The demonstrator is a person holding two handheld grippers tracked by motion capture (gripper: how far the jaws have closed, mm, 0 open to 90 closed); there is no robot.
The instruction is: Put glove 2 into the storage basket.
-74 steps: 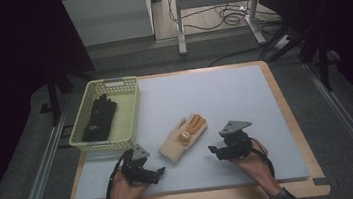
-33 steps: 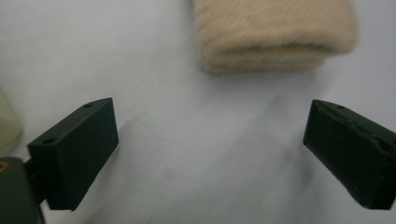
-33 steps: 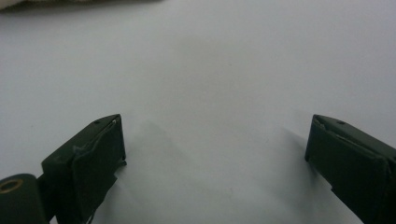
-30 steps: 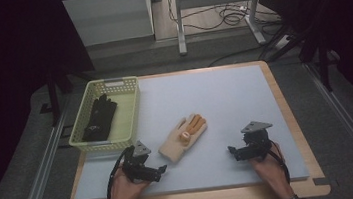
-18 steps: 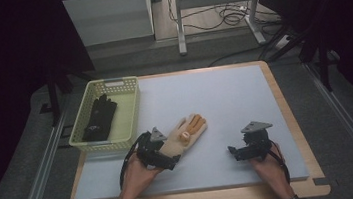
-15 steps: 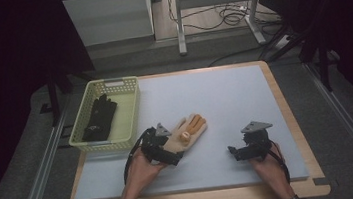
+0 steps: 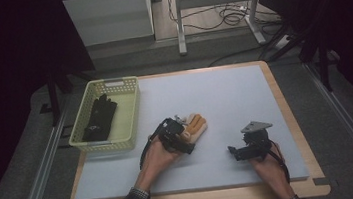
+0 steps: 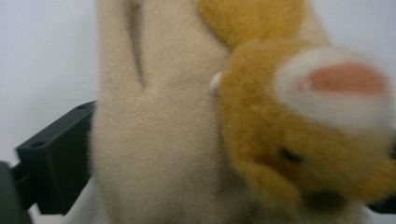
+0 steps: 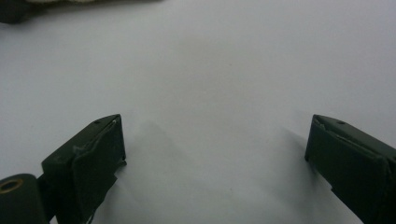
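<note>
The left gripper [image 7: 183, 138] had its fingers spread around the tan plush glove [image 7: 193, 126] lying mid-table [image 7: 224, 94], not visibly clamped, while the right gripper [image 7: 235, 152] rested apart, fingers released.

No legible text, seemingly.

We are reaching our left gripper [image 7: 181, 138] forward toward mid-table, its jaws standing apart with one showing at the left of its own view. Our right gripper [image 7: 234, 152] is resting low, jaws spread wide.
</note>
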